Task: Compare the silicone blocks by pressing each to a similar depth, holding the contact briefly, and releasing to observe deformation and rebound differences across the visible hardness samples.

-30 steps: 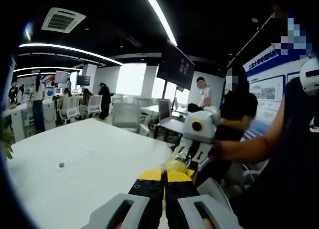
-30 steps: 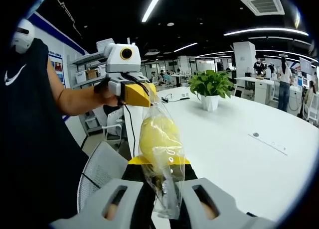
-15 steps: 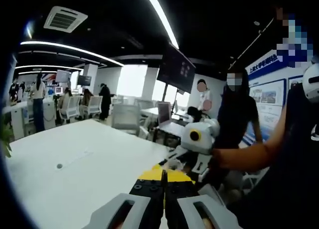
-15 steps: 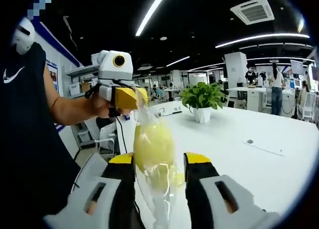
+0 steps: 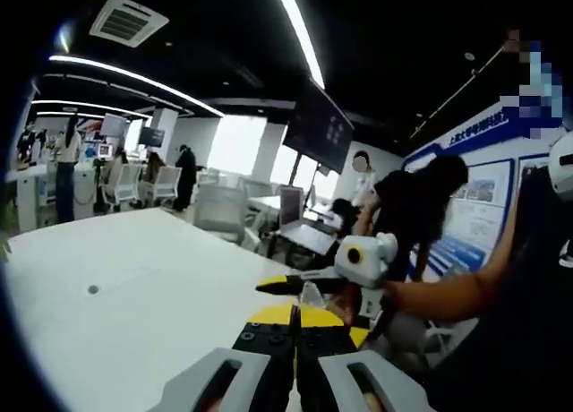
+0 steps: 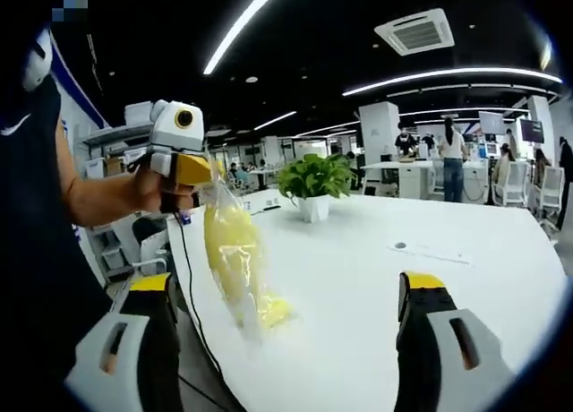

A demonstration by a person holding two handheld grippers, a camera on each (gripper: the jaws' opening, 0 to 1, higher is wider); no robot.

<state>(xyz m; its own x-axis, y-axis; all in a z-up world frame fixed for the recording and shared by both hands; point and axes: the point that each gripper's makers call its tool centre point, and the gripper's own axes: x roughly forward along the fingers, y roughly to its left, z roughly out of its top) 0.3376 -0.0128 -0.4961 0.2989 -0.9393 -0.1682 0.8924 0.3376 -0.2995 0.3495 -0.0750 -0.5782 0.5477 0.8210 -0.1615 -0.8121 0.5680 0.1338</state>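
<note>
Hanging in the air over the near edge of the big white table (image 6: 376,278): a clear plastic bag (image 6: 235,269) with soft yellow lumps inside. Probably holding the squishy silicone pieces for the pressing test, though hard to tell through the plastic. Drooping down long and loose, with its bottom end just above the table top or maybe brushing it.

Pinching the top of that bag: the left gripper with yellow tips (image 6: 183,167), seen in the right gripper view with a person's hand wrapped around its handle. Squeezed tight together in its own view (image 5: 295,327), with a bit of clear plastic poking up from between the tips. Likely holding high like this so the bag dangles free and the other gripper can reach it.

Standing wide apart: the two jaws of the right gripper (image 6: 288,300), one at each side of its view, gripping nothing. Sitting a little way back from the bag. In the left gripper view, showing spread-out jaws close beside the bag top (image 5: 309,285).

Farther off: a green leafy plant in a small white pot (image 6: 313,186) on the table, white chairs (image 5: 219,206), and people standing around the bright office.

Pressing not started yet, by the look of it.
</note>
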